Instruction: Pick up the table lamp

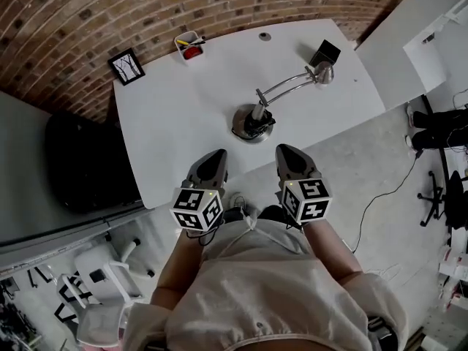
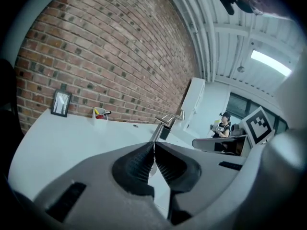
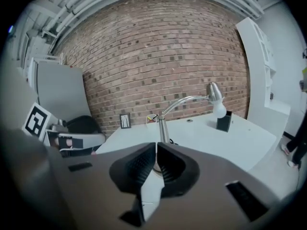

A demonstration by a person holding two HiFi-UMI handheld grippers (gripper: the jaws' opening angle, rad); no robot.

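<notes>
**Table lamp [image 1: 253, 123], chrome, standing on white table [image 1: 175, 130]; not yet gripped.**

We log its round base close to the table's near edge. The stem rises from the base and the curved arm runs far and right, so the long axis lies near-left to far-right. The head ends just beside a black box [image 1: 326, 52], bulb facing down. Our left gripper [image 1: 216, 156] and right gripper [image 1: 286, 152] hover at the near edge, short of the base, each with jaws pressed together on nothing. Far left: picture frame [image 1: 126, 66], pen cup [image 1: 189, 47].
</notes>
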